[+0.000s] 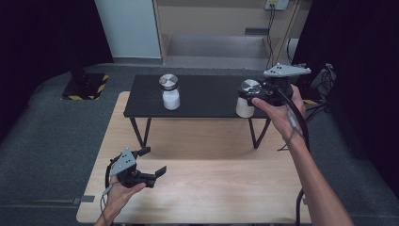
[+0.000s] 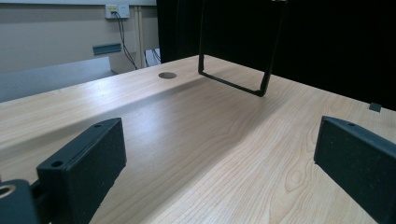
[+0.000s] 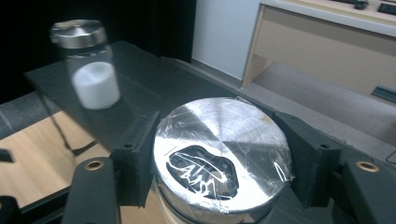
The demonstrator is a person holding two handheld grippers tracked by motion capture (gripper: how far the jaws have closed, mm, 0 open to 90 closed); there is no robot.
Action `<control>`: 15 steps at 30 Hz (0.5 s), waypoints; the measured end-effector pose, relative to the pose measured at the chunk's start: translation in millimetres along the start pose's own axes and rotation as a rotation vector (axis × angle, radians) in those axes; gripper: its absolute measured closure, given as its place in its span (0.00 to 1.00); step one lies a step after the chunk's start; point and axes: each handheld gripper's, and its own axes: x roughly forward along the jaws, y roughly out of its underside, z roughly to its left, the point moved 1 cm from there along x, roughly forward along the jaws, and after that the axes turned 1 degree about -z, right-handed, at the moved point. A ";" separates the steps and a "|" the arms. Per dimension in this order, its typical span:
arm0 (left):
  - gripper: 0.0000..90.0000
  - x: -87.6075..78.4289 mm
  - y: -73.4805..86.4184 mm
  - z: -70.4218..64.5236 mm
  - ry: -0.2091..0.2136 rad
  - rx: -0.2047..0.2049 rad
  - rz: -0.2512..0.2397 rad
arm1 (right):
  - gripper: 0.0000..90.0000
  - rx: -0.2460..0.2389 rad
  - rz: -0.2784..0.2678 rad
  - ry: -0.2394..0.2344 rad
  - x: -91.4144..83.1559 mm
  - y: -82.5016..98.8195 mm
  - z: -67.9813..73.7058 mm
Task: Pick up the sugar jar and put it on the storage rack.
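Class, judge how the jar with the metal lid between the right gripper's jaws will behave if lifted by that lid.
The jar looks like glass, so probably fragile. Its lid is smooth, shiny metal, so the right gripper may slip. The white filling suggests some weight.

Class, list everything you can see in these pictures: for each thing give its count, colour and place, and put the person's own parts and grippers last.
Jars: two, clear with silver lids and white contents; one on the shelf's left part, one at its right end.
Shelf: one, black, on thin black legs, standing on the table's far half.
Table: one, light wood, on grey floor.
Wall socket: one, pale, on the back wall.
Left hand: one, over the table's near left, holding the left gripper, jaws apart.
Right hand: one, at the shelf's right end, holding the right gripper, jaws either side of the right jar's lid.
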 end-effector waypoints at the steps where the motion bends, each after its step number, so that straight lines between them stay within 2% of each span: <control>1: 0.01 0.2 0.1 0.2 0.000 -0.002 0.001 | 0.39 0.005 0.008 0.006 3.3 -0.9 -1.4; 9: 0.01 0.1 0.1 1.4 0.000 -0.001 0.002 | 0.39 0.025 0.035 0.058 27.3 -3.6 -7.9; 15: 0.01 1.8 0.3 2.2 0.005 -0.002 0.007 | 0.39 0.029 0.054 0.056 42.3 -3.1 -12.8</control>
